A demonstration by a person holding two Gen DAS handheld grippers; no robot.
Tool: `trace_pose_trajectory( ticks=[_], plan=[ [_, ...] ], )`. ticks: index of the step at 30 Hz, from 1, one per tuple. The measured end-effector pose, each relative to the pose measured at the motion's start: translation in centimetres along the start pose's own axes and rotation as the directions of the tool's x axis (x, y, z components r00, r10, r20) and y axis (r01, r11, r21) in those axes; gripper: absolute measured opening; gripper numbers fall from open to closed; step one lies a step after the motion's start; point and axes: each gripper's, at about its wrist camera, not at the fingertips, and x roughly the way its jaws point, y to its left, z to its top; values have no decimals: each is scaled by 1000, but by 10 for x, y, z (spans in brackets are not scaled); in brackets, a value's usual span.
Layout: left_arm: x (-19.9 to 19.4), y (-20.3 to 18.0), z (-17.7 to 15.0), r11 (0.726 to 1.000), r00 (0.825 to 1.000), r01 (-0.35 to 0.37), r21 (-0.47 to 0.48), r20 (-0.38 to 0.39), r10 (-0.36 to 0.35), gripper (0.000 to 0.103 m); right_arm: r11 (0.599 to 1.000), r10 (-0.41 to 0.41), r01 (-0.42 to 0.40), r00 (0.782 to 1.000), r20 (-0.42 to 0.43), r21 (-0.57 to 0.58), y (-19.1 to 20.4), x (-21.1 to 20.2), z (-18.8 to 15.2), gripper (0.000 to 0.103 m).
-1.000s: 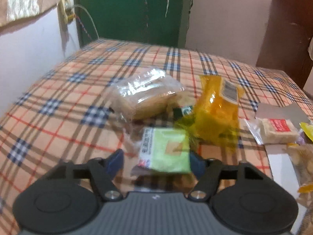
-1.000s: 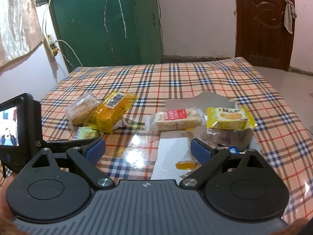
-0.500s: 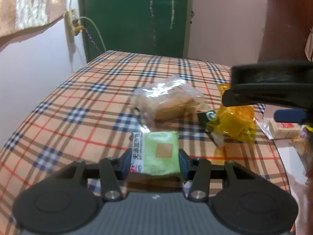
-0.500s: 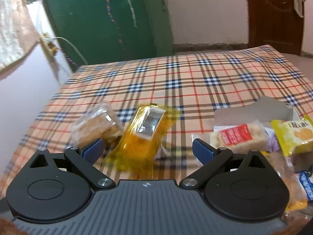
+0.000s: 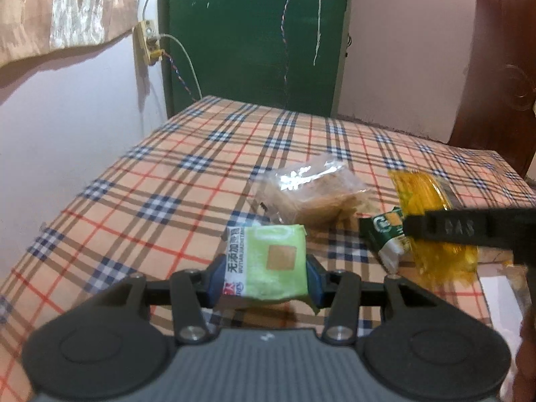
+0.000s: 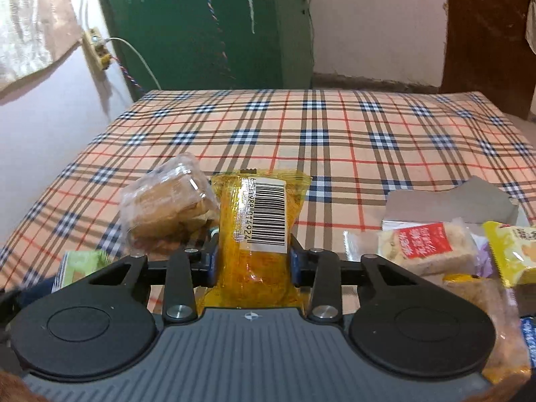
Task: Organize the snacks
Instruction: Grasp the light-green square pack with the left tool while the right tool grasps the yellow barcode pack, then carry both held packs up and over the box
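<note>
Left gripper [image 5: 264,276] clamped on light-green snack packet [image 5: 272,263], lifted over plaid tablecloth [image 5: 140,187]. Right gripper [image 6: 252,263] closed on yellow barcode packet [image 6: 259,234]. Its black frame crosses left view's right edge, partly hiding that packet. Beyond: dark-green wrapper [image 5: 385,234], clear bag of brown biscuits [image 6: 167,204]. To right: red-label rice cake [image 6: 427,246], yellow cookie pack [image 6: 514,251], grey cardboard [image 6: 449,204]. Farthest: green door [image 6: 201,26].

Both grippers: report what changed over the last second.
The left gripper closed on the green packet and lifted it. The right gripper swung left to the yellow packet and shut on it. The clear biscuit bag and red-label bar stayed put.
</note>
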Motion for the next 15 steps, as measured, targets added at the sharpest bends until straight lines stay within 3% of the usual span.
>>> trace_pose_trajectory(
  ticks=[5,15],
  plan=[
    [-20,-4,6,1000,1000,0,6,27,0,47,999,36,-36,999,32,-5,-11,-38,-11,45],
    [-72,-18,4,1000,998,0,26,60,-1,47,998,35,-30,996,85,-56,-18,-121,-29,45]
  ],
)
